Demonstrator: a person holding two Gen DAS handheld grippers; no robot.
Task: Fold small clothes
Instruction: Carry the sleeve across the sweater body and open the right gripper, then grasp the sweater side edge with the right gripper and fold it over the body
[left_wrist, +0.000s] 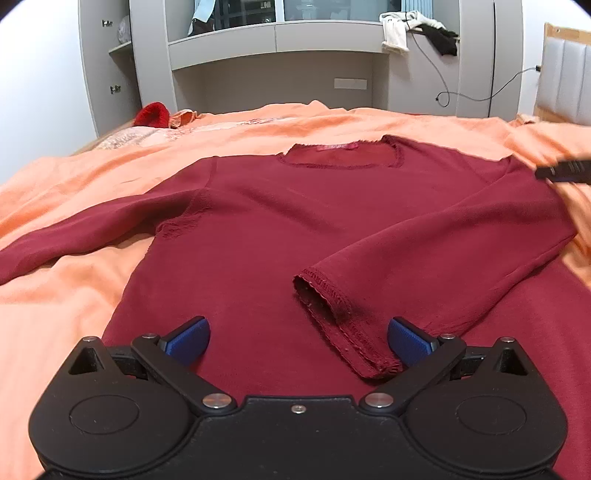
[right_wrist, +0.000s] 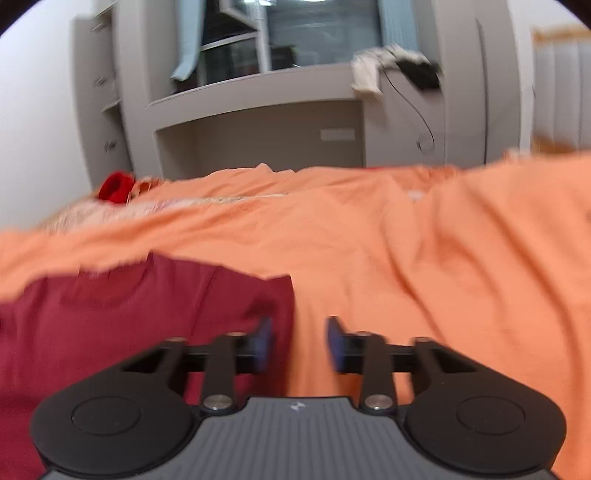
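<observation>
On orange bedspread (left_wrist: 74, 314): maroon top (left_wrist: 258, 221) flat; left claw (left_wrist: 299, 341) wide, right claw (right_wrist: 300, 341) half-open, both empty.

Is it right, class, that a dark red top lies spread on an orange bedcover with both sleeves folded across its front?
Not quite. Only one sleeve is folded across the front of the dark red top; the other sleeve lies stretched out over the orange bedcover. The left wrist view shows it.

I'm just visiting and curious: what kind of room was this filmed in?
Most likely a bedroom at home. A dark red top lies spread on a bed with an orange cover, a padded headboard stands to one side, and grey built-in cabinets with clothes draped on a ledge fill the far wall.
</observation>
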